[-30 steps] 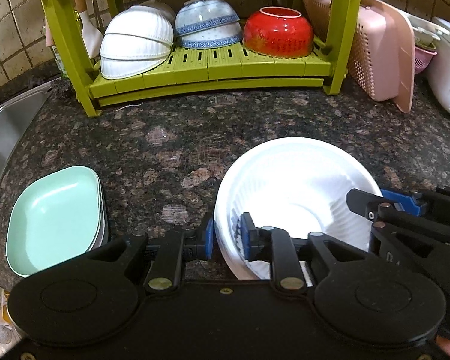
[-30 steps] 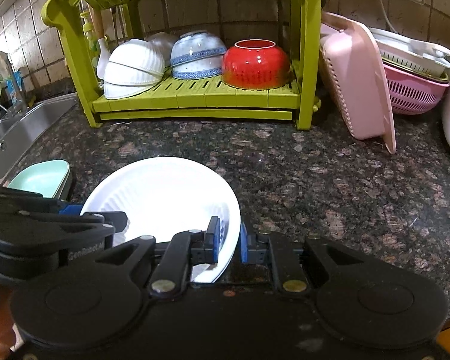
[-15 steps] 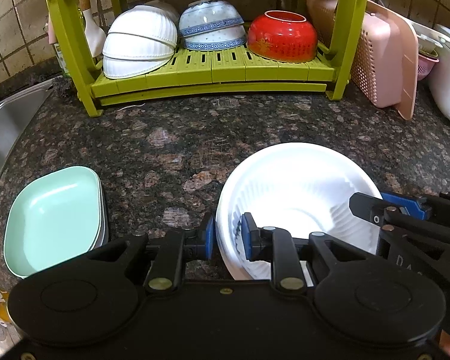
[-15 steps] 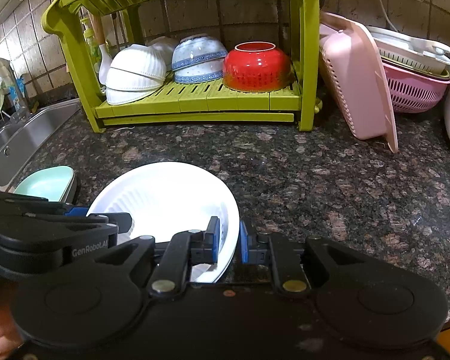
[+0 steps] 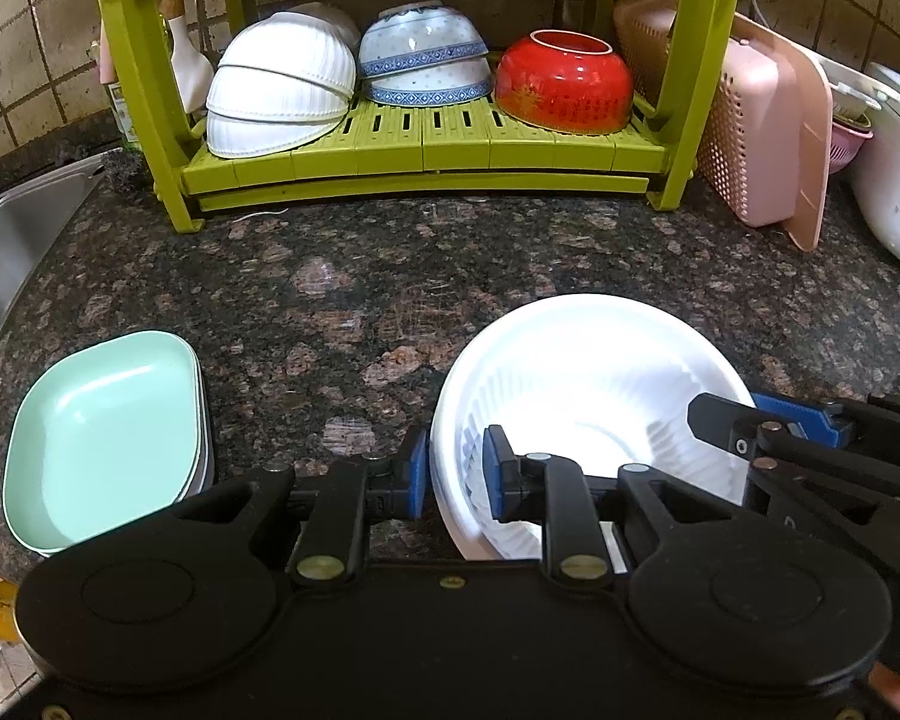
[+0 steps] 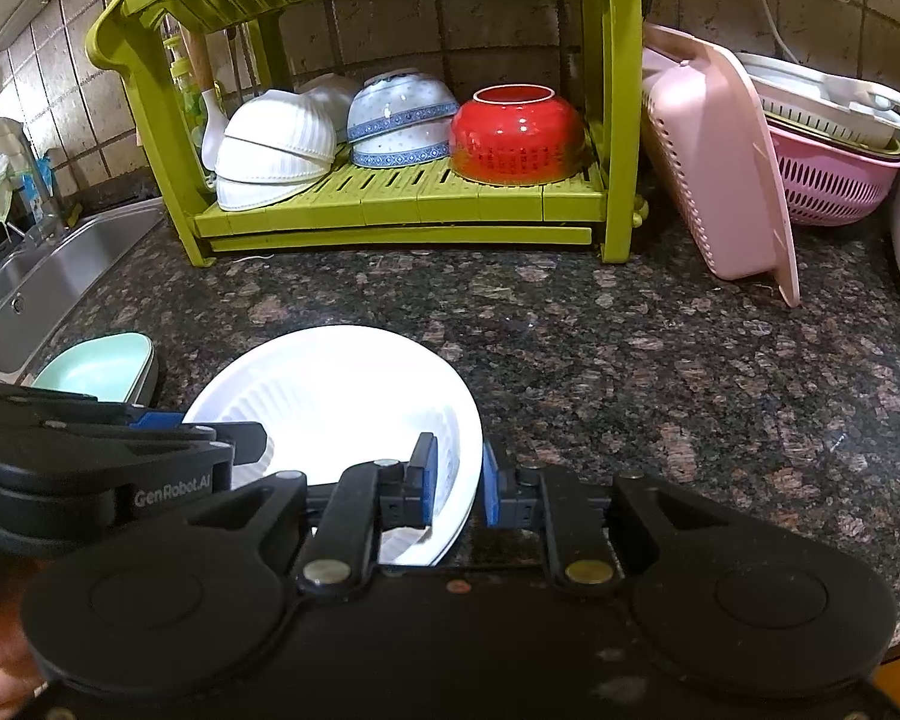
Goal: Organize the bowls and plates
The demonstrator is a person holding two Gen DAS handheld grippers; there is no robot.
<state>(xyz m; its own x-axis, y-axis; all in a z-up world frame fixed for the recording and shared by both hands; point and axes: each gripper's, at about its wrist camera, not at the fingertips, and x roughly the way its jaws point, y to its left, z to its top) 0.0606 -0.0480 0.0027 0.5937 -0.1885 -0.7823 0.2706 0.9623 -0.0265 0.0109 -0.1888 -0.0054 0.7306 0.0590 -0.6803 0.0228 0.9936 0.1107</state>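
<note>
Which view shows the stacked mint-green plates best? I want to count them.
The left wrist view: the mint-green plates lie nearly whole, with stacked rims visible along the right edge. The right wrist view shows only a small part, cut off by the left gripper.

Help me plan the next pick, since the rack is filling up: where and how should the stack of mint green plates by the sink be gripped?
Grip the mint green plates at the raised rim of the near right edge, coming from the right over the bare countertop. They lie flat, so only the upturned rim offers the fingers anything to pinch, and the sink probably crowds the left side.
</note>
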